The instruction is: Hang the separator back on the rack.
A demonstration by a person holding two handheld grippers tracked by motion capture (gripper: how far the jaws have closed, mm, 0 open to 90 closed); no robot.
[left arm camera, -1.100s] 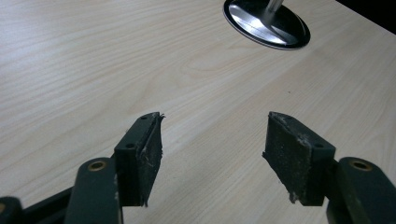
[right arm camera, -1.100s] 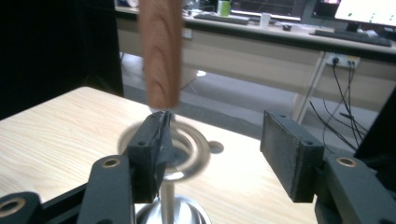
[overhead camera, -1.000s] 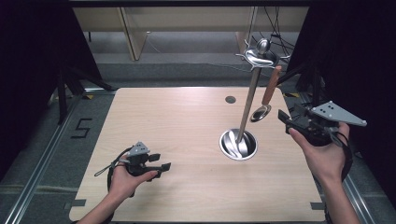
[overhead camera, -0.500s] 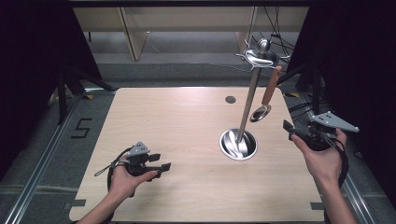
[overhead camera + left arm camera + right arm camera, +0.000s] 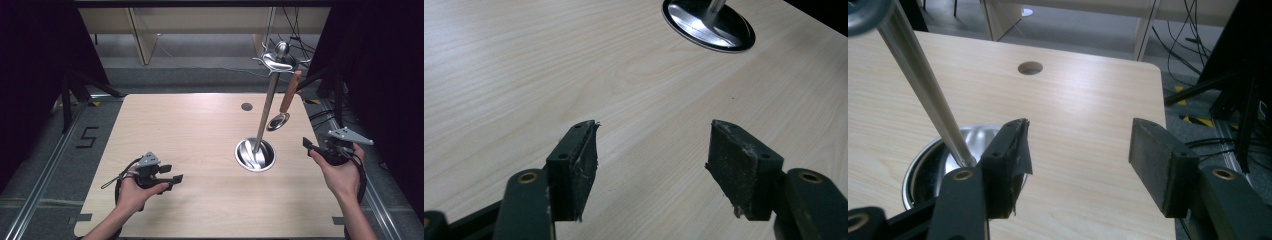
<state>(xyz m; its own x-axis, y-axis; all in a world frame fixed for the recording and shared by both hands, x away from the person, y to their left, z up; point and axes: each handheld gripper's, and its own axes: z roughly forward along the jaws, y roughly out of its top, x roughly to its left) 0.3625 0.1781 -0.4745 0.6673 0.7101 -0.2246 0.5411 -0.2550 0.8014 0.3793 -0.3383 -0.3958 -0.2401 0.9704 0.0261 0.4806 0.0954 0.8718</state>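
Utensil stand (image 5: pixel 263 127) w/ round steel base (image 5: pixel 255 155) sits on the table (image 5: pixel 200 145) toward the right edge, abt mid-depth; pole leans up to a hook top near the far right corner. Wood-handled spoon (image 5: pixel 285 102) hangs from it, bowl just above the table. Right tool (image 5: pixel 312 148) held near the right edge, just right of the base, jaws wide apart, empty. Left tool (image 5: pixel 172 179) near the front left, jaws wide apart, nothing betw. them.
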